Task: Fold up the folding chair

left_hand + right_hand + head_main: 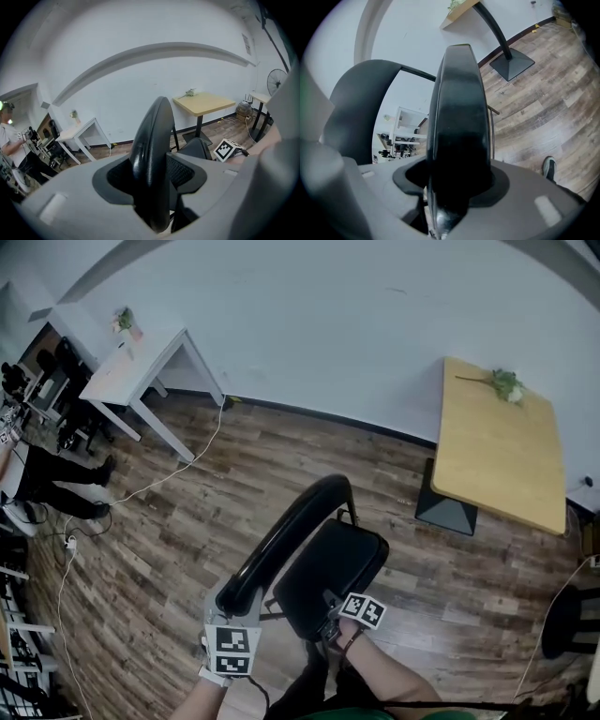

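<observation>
The black folding chair stands on the wood floor just in front of me. Its curved backrest (291, 535) runs up and to the right, with the padded seat (333, 563) tilted beside it. My left gripper (232, 604) is shut on the lower end of the backrest, which fills its jaws in the left gripper view (152, 159). My right gripper (331, 615) is shut on the near edge of the seat. In the right gripper view the seat (459, 117) stands edge-on between the jaws, with the backrest (356, 108) to the left.
A light wooden table (502, 442) on a black base (448, 507) stands against the wall at the right. A white table (141, 367) is at the back left, with a cable (178, 470) trailing across the floor. A person (47, 479) sits at the far left. A dark stool (567, 620) is at the right edge.
</observation>
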`<act>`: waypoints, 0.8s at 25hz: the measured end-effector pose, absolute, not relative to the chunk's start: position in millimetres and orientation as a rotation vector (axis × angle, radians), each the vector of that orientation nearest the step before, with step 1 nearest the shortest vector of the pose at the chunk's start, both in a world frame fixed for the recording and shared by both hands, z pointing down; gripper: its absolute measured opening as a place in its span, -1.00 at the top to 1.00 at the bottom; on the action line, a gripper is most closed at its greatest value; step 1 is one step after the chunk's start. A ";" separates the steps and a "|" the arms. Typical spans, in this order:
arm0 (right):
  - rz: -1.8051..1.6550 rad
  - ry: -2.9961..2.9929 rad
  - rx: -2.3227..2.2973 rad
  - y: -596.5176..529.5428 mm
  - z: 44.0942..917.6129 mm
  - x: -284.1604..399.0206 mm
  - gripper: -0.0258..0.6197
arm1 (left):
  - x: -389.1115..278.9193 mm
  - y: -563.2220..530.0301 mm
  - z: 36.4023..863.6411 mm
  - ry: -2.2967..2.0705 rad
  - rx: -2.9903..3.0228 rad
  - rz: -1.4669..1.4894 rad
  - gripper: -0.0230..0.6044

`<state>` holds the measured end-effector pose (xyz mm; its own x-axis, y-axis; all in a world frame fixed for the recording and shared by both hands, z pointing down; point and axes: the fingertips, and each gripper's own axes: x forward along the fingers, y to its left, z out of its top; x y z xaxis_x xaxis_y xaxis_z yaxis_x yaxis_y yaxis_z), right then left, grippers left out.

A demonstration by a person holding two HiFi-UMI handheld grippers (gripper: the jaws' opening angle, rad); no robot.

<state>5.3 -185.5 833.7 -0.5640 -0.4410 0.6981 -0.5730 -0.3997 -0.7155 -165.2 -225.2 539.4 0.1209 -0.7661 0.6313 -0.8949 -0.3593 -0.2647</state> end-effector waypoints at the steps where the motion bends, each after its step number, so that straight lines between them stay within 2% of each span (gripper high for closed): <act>1: 2.112 -1.634 1.431 -185.7 832.5 4.5 0.21 | -161.7 -222.4 539.2 -1.663 2.212 1.065 0.23; 20: 2.103 -1.684 1.443 -268.3 760.2 -108.6 0.21 | -177.8 -226.5 505.3 -1.741 2.288 1.048 0.26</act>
